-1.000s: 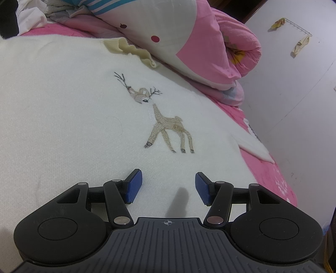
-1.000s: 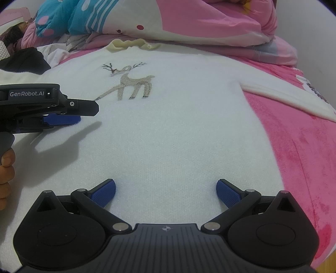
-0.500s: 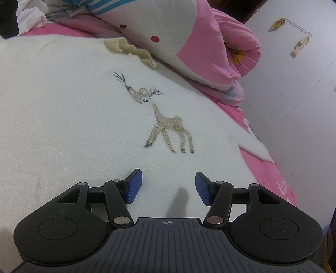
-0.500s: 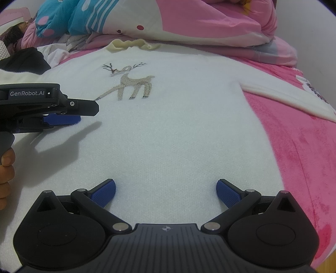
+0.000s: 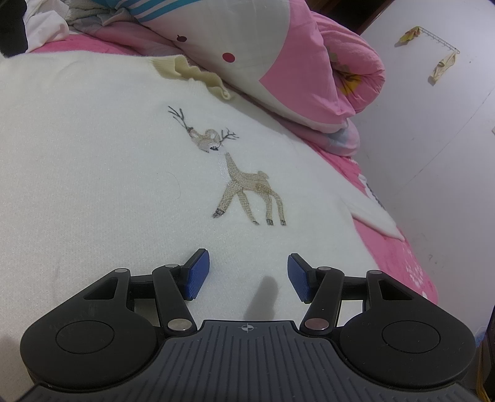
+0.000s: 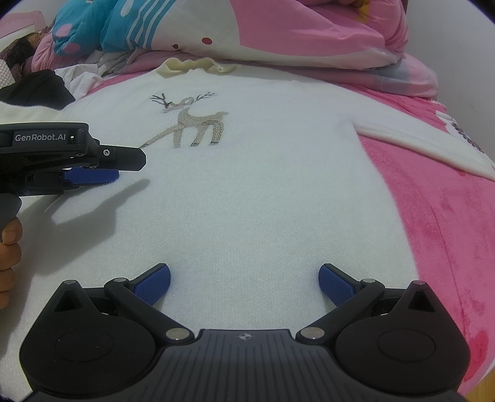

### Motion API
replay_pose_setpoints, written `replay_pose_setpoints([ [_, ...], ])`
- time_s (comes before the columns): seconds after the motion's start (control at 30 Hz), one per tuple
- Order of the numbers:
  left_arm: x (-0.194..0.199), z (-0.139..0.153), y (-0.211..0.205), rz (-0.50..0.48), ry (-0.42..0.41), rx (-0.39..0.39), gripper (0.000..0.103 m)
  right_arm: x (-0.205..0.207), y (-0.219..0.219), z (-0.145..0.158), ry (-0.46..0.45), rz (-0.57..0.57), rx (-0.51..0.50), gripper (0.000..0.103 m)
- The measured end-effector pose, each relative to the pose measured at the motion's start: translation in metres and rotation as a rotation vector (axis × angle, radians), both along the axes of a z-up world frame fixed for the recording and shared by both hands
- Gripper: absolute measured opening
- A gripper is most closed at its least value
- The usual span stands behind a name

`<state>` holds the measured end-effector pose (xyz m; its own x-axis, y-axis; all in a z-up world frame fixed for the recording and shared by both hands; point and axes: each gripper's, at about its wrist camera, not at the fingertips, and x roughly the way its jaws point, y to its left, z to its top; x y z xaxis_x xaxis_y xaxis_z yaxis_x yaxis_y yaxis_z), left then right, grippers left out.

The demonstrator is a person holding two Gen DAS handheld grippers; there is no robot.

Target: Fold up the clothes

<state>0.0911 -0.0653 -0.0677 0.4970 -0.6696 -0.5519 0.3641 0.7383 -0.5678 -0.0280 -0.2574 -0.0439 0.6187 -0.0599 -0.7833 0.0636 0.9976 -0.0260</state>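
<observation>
A white knit sweater (image 5: pixel 108 160) (image 6: pixel 263 191) with an embroidered deer (image 5: pixel 244 185) (image 6: pixel 195 123) lies spread flat, front up, on a pink bed. Its ruffled cream collar (image 6: pixel 188 65) points toward the pillows, and one sleeve (image 6: pixel 423 145) stretches out to the right. My left gripper (image 5: pixel 246 275) hovers low over the sweater's body below the deer, open with nothing between its blue pads. In the right wrist view the left gripper (image 6: pixel 123 167) comes in from the left, held by a hand (image 6: pixel 7 247). My right gripper (image 6: pixel 244 281) stands wide open over the lower body of the sweater.
A pink and white quilt (image 6: pixel 294 27) and a blue patterned pillow (image 6: pixel 102 24) are piled past the collar. Dark and white clothes (image 6: pixel 40 86) lie at the far left. The pink blanket (image 6: pixel 439 241) shows at the right, with a white wall (image 5: pixel 433 123) beyond the bed.
</observation>
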Motion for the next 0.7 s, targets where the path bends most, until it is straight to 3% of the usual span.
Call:
replay_pose_setpoints([
  [0.57, 0.000, 0.000, 0.000, 0.000, -0.005, 0.001, 0.056, -0.006, 0.000, 0.000, -0.025, 0.011, -0.001, 0.103],
  [0.7, 0.000, 0.000, 0.000, 0.002, -0.006, -0.002, 0.057, -0.019, -0.006, 0.006, -0.034, 0.034, 0.046, 0.103],
])
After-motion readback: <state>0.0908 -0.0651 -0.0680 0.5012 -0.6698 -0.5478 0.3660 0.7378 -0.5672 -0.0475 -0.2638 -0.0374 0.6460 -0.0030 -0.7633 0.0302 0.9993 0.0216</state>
